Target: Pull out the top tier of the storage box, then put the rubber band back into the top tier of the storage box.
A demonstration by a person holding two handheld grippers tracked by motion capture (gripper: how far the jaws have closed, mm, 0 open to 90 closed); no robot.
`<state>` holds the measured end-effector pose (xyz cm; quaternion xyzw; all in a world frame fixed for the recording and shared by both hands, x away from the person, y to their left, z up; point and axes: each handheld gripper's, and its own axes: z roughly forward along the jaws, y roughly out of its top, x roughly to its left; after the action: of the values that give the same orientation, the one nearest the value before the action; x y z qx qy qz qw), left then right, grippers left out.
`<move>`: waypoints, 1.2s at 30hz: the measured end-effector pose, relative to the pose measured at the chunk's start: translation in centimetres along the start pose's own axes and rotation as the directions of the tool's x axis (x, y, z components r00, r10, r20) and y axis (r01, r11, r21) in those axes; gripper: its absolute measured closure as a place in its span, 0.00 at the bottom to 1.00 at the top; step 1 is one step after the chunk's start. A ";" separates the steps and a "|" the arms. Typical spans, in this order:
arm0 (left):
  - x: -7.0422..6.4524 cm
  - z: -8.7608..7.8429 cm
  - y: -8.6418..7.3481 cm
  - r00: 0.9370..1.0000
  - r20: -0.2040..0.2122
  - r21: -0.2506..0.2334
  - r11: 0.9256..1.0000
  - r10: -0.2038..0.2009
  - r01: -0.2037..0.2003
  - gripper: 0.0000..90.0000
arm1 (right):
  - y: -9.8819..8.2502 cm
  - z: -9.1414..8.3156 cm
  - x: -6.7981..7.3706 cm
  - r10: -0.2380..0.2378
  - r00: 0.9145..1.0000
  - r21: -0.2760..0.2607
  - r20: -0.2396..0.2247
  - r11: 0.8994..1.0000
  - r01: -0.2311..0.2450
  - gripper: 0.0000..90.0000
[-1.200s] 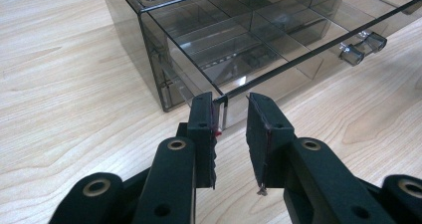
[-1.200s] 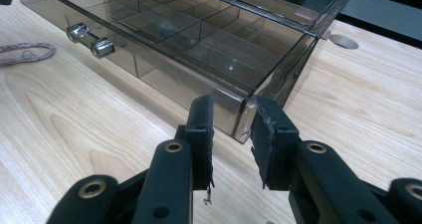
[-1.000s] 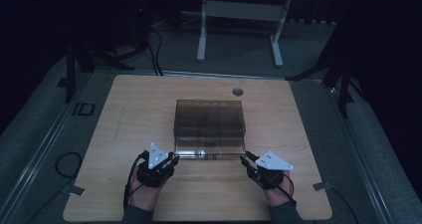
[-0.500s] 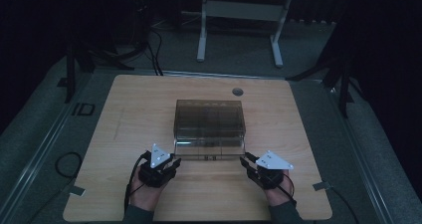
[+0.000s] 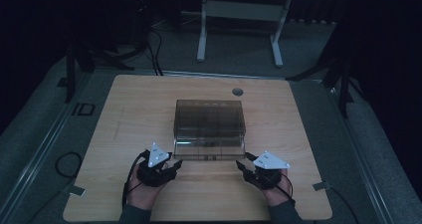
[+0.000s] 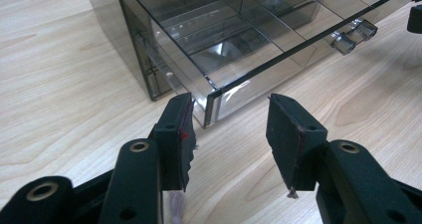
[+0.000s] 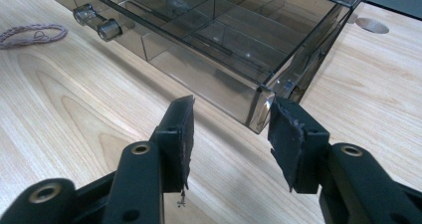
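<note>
Both hand-held grippers were seen low over a wooden table (image 5: 124, 104), each set at a front corner of a smoked clear plastic drawer box (image 5: 209, 115). On the left gripper (image 6: 230, 134), the jaws had just been opening and were spread apart; the near left corner of the pulled-out drawer (image 6: 234, 92) was framed in the gap, close to the left-hand pad but not pinched. On the right gripper (image 7: 230, 134), the jaws had likewise just been opening; the drawer's opposite front corner was found beside the right-hand pad, and whether it was touched could not be told.

From above, the box was placed near the table's middle, with its bottom drawer drawn out toward the person. Dividers were visible inside the drawer, and two small round knobs (image 7: 97, 22) were fixed to its front. A loop of cord (image 7: 30, 35) was lying on the wood past the knobs. A round cable hole (image 5: 238, 91) was set into the tabletop behind the box.
</note>
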<state>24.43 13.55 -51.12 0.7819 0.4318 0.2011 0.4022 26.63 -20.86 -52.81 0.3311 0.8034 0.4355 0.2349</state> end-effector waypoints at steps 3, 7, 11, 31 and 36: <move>0.2 -0.2 -0.1 1.000 -0.011 -0.003 1.000 0.014 -0.015 0.56 | -0.1 0.0 -0.1 0.003 1.000 0.004 0.000 1.000 -0.003 0.58; 0.6 -0.6 -0.2 1.000 -0.010 -0.016 1.000 0.012 -0.013 0.55 | -0.1 -0.2 -0.2 0.012 1.000 0.003 -0.002 1.000 -0.012 0.57; 1.0 -1.1 -0.1 1.000 -0.014 -0.032 0.999 0.015 -0.015 0.54 | -0.3 -0.4 -0.3 0.011 1.000 0.003 -0.002 1.000 -0.011 0.57; 3.2 -2.5 -0.3 1.000 -0.028 -0.027 1.000 0.002 -0.002 0.50 | -1.1 -0.7 -0.9 0.030 1.000 0.021 0.003 0.999 -0.030 0.56; 4.0 -2.9 -0.5 1.000 -0.029 -0.013 1.000 -0.002 0.001 0.50 | -1.3 -0.6 -1.1 0.040 0.999 0.026 0.006 0.999 -0.040 0.56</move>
<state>24.42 18.36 -49.96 0.7758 0.4369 0.2151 0.4012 26.57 -22.51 -53.50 0.3514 0.8017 0.4285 0.2241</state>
